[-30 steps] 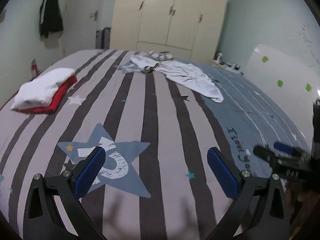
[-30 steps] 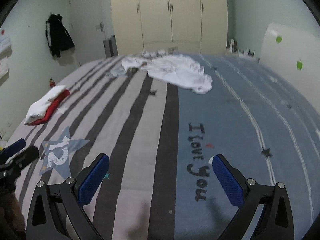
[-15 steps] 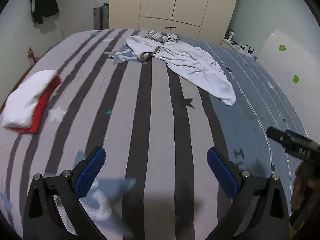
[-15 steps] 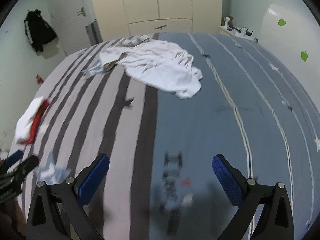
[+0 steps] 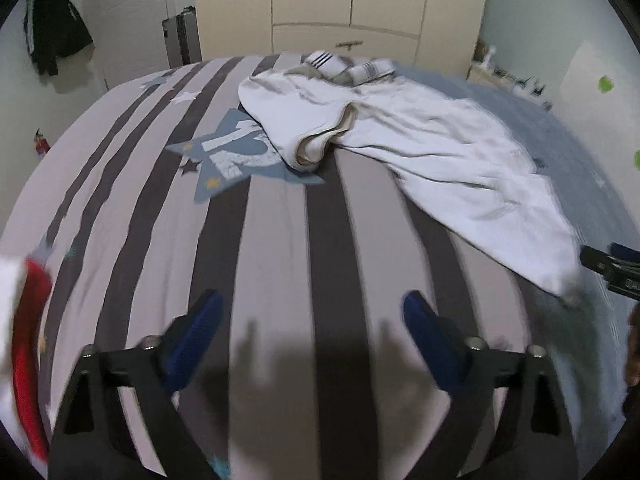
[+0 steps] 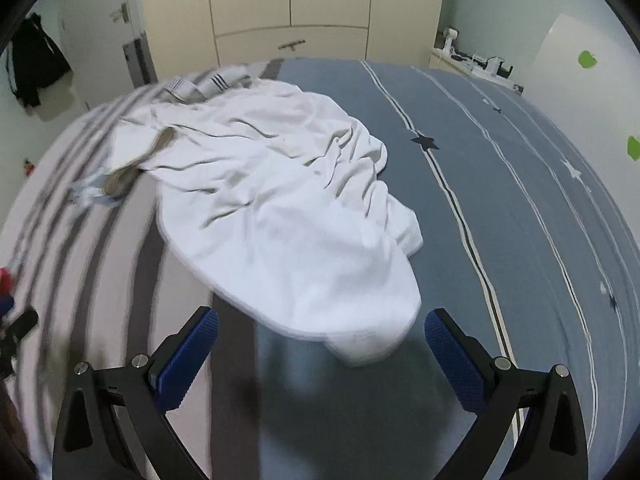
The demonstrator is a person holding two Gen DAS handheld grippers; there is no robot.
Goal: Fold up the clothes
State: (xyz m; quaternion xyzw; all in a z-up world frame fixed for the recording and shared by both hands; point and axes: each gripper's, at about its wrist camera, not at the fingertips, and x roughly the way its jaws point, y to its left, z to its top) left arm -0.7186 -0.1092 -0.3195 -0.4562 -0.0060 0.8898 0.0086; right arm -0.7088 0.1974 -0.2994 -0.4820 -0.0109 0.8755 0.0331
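Note:
A crumpled white garment (image 5: 432,152) (image 6: 280,200) lies spread on the bed, its beige-edged opening toward the left. My left gripper (image 5: 312,320) hovers over bare striped sheet short of the garment; its jaws are closing with nothing between them. My right gripper (image 6: 320,340) is open just above the garment's near hem, whose lowest fold lies between the blue pads without touching them. The right gripper's tip (image 5: 608,268) shows at the right edge of the left wrist view.
The bed (image 5: 280,248) is striped grey on the left and blue (image 6: 520,220) on the right. A folded white and red stack (image 5: 24,340) lies at the left edge. Striped folded cloth (image 5: 344,66) sits beyond the garment. A wardrobe (image 6: 292,4) stands behind.
Both grippers have travelled forward across the bed toward the white garment, which now looms much larger. The left jaws stand a little narrower than before.

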